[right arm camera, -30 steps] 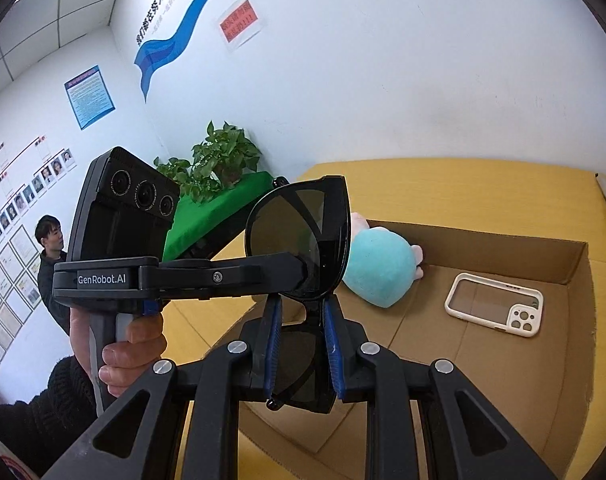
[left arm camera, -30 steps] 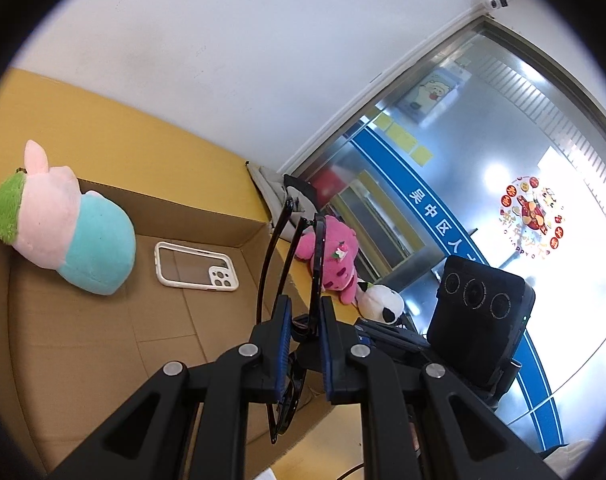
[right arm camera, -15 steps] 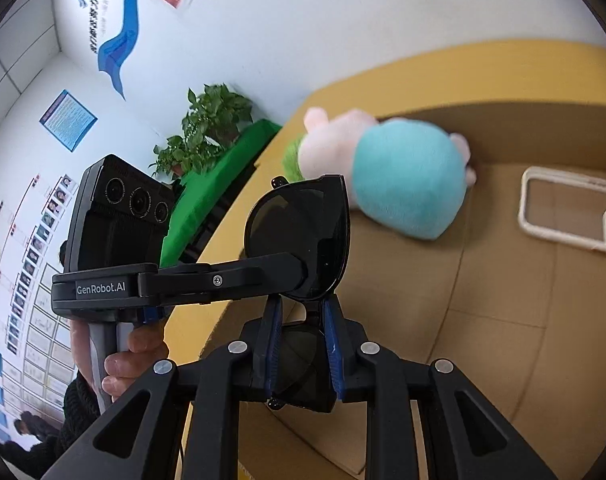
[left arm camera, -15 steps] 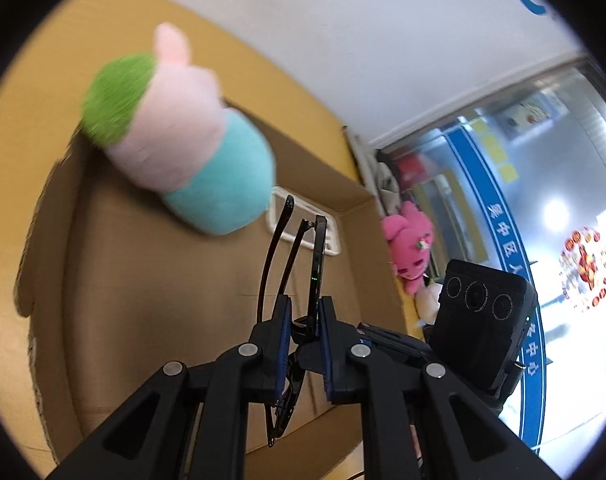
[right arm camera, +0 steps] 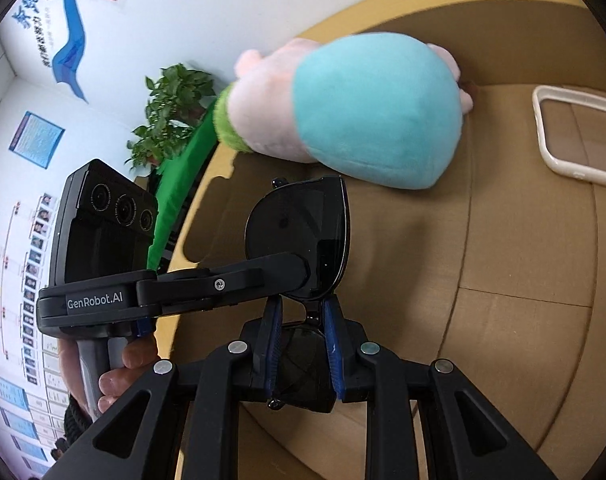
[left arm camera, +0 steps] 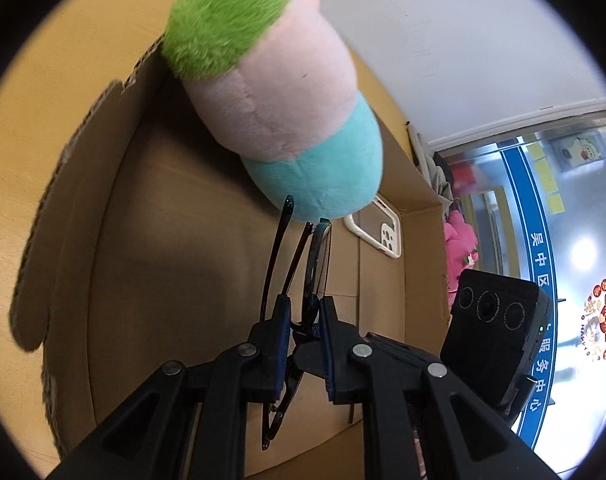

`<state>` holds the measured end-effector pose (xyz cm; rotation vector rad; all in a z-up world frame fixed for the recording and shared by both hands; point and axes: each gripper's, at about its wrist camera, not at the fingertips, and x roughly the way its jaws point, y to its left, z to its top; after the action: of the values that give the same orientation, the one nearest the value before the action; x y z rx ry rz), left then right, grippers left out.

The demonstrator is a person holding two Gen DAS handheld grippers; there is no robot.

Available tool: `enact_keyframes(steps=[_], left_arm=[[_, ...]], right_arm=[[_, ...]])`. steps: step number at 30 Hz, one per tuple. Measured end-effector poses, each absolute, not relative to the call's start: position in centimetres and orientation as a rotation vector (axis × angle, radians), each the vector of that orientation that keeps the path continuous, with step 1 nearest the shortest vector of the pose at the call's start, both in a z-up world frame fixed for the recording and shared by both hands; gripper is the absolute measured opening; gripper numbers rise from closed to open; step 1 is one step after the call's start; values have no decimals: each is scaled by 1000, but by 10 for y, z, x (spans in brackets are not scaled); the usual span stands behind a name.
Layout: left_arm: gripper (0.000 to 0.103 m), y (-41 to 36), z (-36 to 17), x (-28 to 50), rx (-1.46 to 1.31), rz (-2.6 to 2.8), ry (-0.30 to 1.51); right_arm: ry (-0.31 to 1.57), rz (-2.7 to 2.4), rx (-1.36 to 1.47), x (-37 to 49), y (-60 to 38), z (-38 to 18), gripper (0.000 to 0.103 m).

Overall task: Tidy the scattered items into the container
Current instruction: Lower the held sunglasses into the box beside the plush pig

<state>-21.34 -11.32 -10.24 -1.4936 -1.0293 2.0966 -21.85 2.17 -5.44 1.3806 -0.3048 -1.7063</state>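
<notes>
Both the left tool and the right tool clamped the glossy black sunglasses above the corrugated cardboard box. Beyond them, inside the box, a fuzzy pink-and-teal plush toy lay against the far left corner. A white rounded phone case lay flat near the far wall.

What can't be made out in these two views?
- Phone case: left view, far end behind the plush; right view, cut by the frame edge.
- Sunglasses: right view, lower lens behind the right gripper.
- Box near wall: below both frames.
- Wall posters: right view, too small.
</notes>
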Motion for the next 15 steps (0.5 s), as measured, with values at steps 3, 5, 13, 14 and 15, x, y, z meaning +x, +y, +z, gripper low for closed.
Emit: enact_keyframes(steps=[3,5,13,14,15], left_arm=[[14,-113,-113,-216,-1520,2075,-1053],[14,-112,-114,-218,-1516,2071,-1055],[14,-117,-120,-219,-1571,2111,-987],[14,-117,-121,-219,-1573,2117,-983],[14,-117,-121,-220,-1577,2123,-974]], right_arm=[[-307,-1722,1412,-221,22,-61,22],[-308,-1732,1417,-224,23,-62,22],[-314,-1731,1456,-229,27,-71,18],[-317,-1732,1457,-230,27,-71,17],[-318,-1734,1459,-231,28,-71,17]])
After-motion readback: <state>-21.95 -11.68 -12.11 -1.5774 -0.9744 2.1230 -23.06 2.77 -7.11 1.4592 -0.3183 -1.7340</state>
